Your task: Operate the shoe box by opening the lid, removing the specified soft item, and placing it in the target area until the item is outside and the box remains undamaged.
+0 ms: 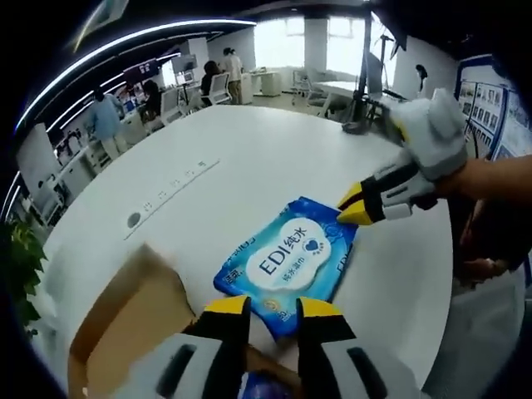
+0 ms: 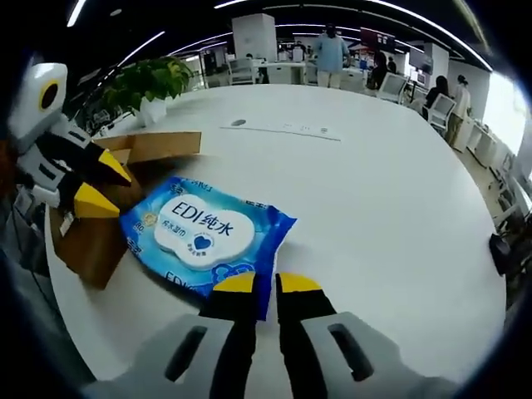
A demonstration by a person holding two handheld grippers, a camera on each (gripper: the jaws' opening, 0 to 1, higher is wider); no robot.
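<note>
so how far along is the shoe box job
Done: the cardboard box is open and the blue wipes pack lies flat on the white table, outside it. In hand: the right tool pinches the pack's edge. Left: letting go; the left tool sits open at the opposite edge.

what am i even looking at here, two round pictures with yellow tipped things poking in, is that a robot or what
No robot: a person holds a pair of hand-held tongs in each hand, and a fisheye camera rides on each. The left gripper view looks along the left tongs; the right tongs enter from the right. The right gripper view looks along the right tongs, with the left tongs at the left edge. A blue wet-wipes pack lies on a white table, beside an opened cardboard box. Each pair of tongs sits at an opposite edge of the pack; whether either grips it is unclear.
</note>
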